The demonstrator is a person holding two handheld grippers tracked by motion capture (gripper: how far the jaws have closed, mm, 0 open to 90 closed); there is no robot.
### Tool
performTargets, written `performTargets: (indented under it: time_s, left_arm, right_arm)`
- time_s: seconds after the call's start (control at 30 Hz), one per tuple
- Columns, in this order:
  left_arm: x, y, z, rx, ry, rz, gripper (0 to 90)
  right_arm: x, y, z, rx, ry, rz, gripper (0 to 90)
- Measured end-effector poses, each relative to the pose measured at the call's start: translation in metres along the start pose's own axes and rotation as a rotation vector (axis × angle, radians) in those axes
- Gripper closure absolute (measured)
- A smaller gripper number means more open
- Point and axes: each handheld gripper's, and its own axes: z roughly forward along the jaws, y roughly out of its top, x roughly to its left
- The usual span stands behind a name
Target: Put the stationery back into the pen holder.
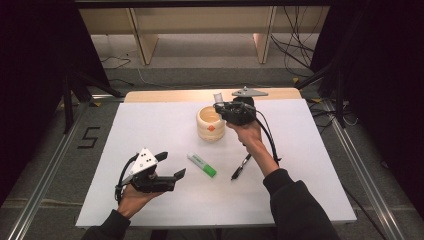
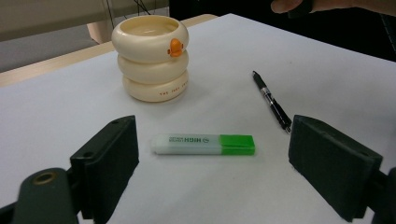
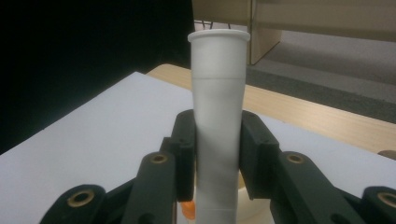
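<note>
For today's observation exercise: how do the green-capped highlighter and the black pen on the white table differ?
The green-capped white highlighter is short, thick and pale with printed lettering; the slim black pen is longer, thin and dark. In the left gripper view the highlighter lies crosswise between the open jaws of the left gripper, while the pen lies angled away, off to one side. Both lie flat on the white table, untouched.

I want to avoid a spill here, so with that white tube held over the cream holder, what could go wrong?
The right gripper clamps the white tube low down, so its tall top may tilt or slip. The cream holder stands free just beneath; a bump could tip it. The left gripper hangs open over the green highlighter, with the black pen nearby, so either might get knocked.
</note>
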Motion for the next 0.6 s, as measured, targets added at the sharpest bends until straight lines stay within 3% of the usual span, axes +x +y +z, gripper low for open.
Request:
performTargets:
  time_s: [0.6]
  left_arm:
    - [-0.001,0.0,0.0,-0.005,0.007,0.007,15.3]
  right_arm:
    - [0.0,0.004,0.028,0.013,-0.032,0.038,69.9]
